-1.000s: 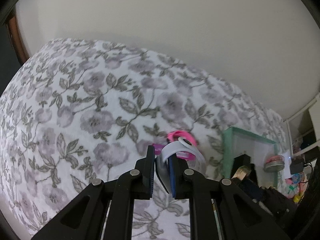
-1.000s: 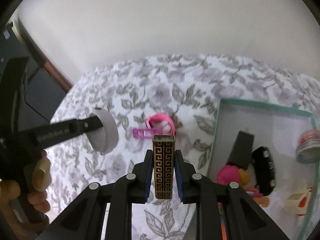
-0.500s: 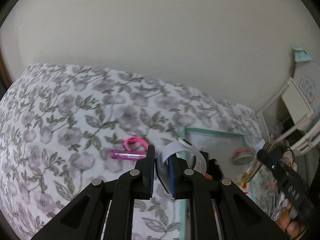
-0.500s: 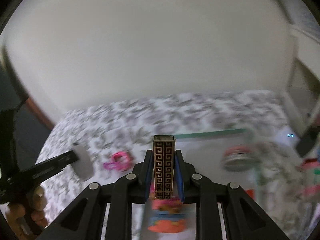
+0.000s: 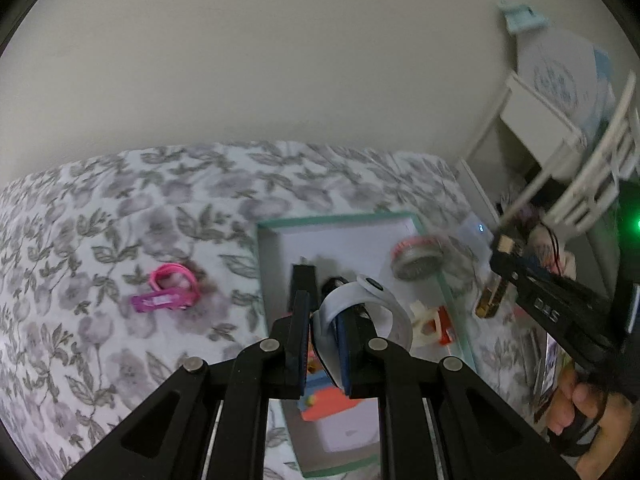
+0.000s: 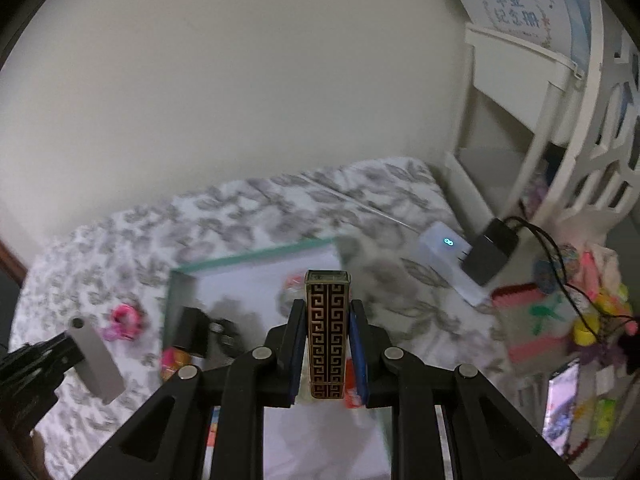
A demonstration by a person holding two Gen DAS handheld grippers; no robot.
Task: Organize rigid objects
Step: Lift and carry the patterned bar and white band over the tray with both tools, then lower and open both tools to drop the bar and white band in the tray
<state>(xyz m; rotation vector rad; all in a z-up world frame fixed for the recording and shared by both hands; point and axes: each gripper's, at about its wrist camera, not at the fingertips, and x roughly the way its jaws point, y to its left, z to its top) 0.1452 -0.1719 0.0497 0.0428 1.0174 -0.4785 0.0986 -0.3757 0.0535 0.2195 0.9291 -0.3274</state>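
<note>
My left gripper (image 5: 324, 308) is shut on a white wristband (image 5: 384, 304) and hangs over a teal-rimmed white tray (image 5: 332, 218) on the floral bed. My right gripper (image 6: 327, 308) is shut on a gold-and-black patterned lighter (image 6: 327, 340), above the tray's (image 6: 256, 254) right part. The lighter (image 5: 490, 300) also shows at the right of the left wrist view, and the wristband (image 6: 94, 360) at the left of the right wrist view. A pink hair clip (image 5: 166, 300) and a pink ring (image 5: 172, 274) lie on the sheet left of the tray.
Inside the tray lie a black block (image 6: 192, 332), a tape roll (image 5: 416, 258), a white-and-orange toy (image 5: 432, 320) and an orange toy (image 5: 324, 400). Right of the bed stand a white charger (image 6: 448, 248), a black plug (image 6: 492, 256), a white shelf (image 6: 560, 120) and colourful clutter (image 6: 580, 320).
Both grippers have swung to the right, from over the floral sheet to over the tray, rising a little. Each keeps its hold on its object.
</note>
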